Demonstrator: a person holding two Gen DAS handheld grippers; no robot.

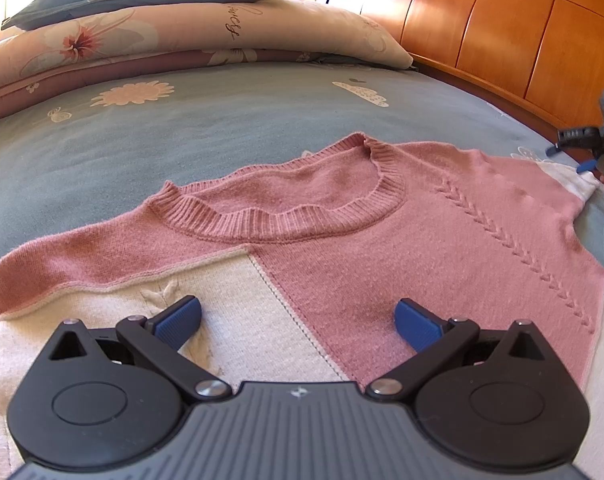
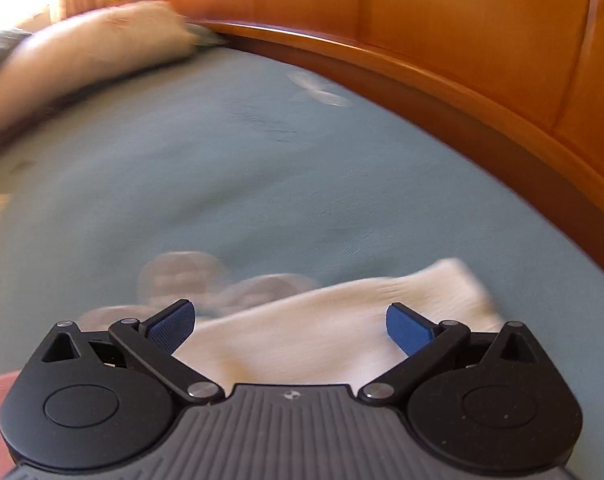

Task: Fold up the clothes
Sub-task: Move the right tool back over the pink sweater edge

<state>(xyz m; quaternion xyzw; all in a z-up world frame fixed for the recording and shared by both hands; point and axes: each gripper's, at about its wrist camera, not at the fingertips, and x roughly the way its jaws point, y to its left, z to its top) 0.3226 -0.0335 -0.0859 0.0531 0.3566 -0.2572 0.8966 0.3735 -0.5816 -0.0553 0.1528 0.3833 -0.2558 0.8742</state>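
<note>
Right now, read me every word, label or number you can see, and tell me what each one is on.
Cursive script on the floral pillow: sideways and partly cut off, maybe ending "...ucy", not surely readable.
Small mark on the left gripper body: a symbol, no letters.
Sweater, bedsheet, headboard: no text.
Right wrist view: blurred, no text visible.

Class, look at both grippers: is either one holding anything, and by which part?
Nothing is held. The left gripper and right gripper are both open above the sweater.

both tools (image 1: 298, 320) (image 2: 290, 322) spread wide.
</note>
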